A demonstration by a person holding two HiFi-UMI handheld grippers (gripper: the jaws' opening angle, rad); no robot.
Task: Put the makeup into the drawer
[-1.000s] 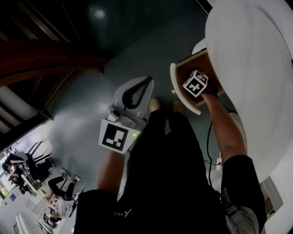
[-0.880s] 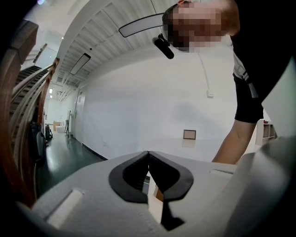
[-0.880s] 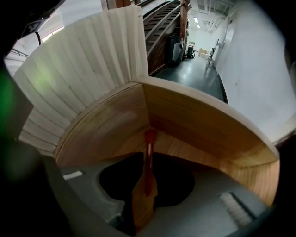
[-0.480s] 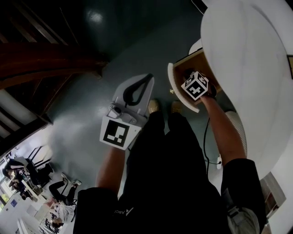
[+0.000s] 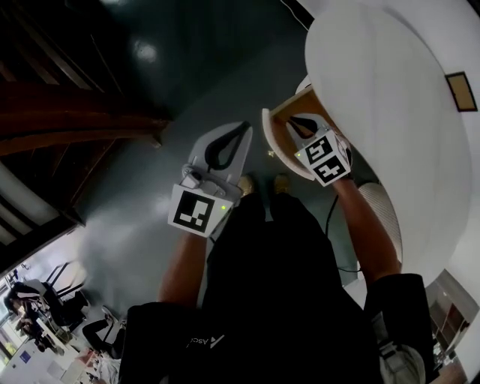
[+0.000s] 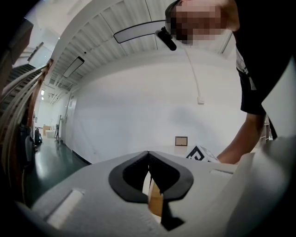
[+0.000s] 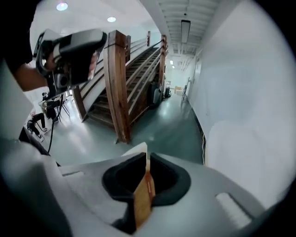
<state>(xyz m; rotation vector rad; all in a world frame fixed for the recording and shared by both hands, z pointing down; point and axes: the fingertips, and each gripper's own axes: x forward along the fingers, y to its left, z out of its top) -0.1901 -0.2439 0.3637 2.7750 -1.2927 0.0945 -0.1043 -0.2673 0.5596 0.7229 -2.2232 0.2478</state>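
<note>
The drawer point(image 5: 276, 142) stands open under the worktop point(image 5: 375, 105), upper centre of the frame. The right gripper point(image 5: 296, 122) sits over it, fingers together. The left gripper point(image 5: 238, 135) hangs beside, fingers together and empty. No makeup shows anywhere, so it is probably stowed, with only closing left.

Left tongs point(image 6: 148, 155) tip to tip, empty

A glossy dark green floor point(image 5: 187, 67) runs up to a wooden staircase point(image 7: 121, 83) with slatted rails and a heavy post at its foot. Plain white walls point(image 6: 138, 115) close the room (one carries a small brown-framed picture point(image 6: 181, 140)). Round ceiling lights point(image 7: 62, 6) glow overhead, and a long lamp point(image 6: 138, 30) hangs under the ribbed ceiling point(image 6: 92, 37). A white rounded tabletop point(image 5: 390, 112) stands nearby.
</note>
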